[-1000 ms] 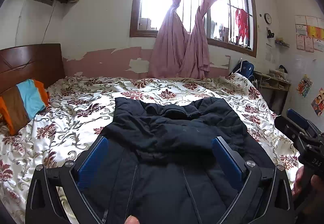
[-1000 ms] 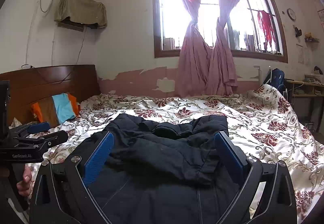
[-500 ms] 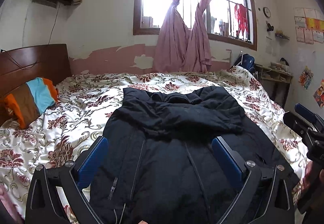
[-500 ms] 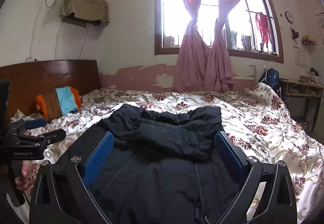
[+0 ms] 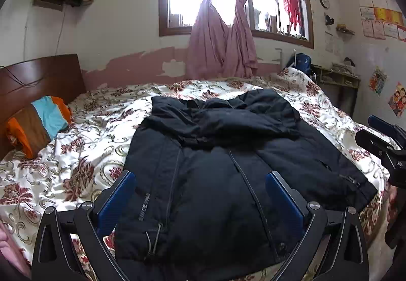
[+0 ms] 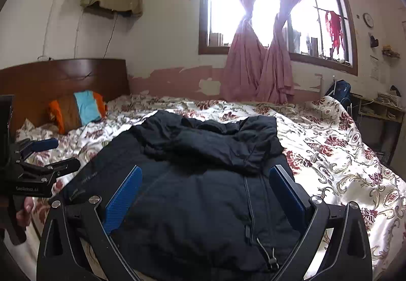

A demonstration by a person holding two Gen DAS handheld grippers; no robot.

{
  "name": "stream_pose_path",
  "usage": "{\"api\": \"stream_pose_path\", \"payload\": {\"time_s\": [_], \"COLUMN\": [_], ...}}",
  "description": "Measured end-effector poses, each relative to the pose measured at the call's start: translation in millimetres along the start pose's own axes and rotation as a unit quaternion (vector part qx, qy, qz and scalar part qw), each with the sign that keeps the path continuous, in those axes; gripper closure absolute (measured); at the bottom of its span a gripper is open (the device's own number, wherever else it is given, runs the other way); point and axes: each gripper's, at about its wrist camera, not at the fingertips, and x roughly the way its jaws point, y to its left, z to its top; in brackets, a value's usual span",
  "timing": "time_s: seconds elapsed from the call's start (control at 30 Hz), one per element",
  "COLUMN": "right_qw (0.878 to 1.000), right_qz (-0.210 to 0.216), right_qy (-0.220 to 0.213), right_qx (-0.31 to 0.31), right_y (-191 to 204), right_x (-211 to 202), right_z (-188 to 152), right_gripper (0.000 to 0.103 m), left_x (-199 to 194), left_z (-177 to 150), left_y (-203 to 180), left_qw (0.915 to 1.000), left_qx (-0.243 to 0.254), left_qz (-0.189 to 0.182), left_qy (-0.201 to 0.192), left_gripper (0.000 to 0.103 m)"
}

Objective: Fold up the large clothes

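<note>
Jacket (image 5: pixel 228 174) hem runs behind the left gripper (image 5: pixel 200 202) frame and off the bottom edge; same in right wrist view behind the right gripper (image 6: pixel 205 194). Sleeves folded under the hood area, ends not visible. Print near the left pocket too small to read. Right gripper in the left view (image 5: pixel 385 144) cut off by the right edge, jaw gap not readable. Window (image 6: pixel 266 1) blown out, outside unreadable. Wall papers (image 5: pixel 380 19) too small to read.
</note>
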Motion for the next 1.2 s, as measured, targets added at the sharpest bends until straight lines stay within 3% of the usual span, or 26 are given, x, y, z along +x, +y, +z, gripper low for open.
{"api": "stream_pose_path", "payload": {"time_s": [0.4, 0.9, 1.07, 1.2], "right_qw": [0.998, 0.988, 0.98, 0.975], "right_qz": [0.018, 0.029, 0.034, 0.024], "right_qy": [0.061, 0.127, 0.158, 0.175], "right_qx": [-0.019, -0.083, -0.114, -0.132], "right_y": [0, 14, 18, 21], "right_x": [-1, 0, 3, 7], "right_z": [-34, -63, -67, -71], "right_gripper": [0.005, 0.005, 0.005, 0.005], "left_x": [5, -6, 0, 6], "left_z": [-35, -78, -92, -103], "left_y": [-4, -14, -25, -29], "left_qw": [0.998, 0.9863, 0.9756, 0.9705], "left_qx": [0.03, 0.113, 0.176, 0.199], "left_qz": [-0.025, -0.072, -0.051, -0.032], "left_qy": [0.049, 0.097, 0.121, 0.132], "left_gripper": [0.0, 0.0, 0.0, 0.0]}}
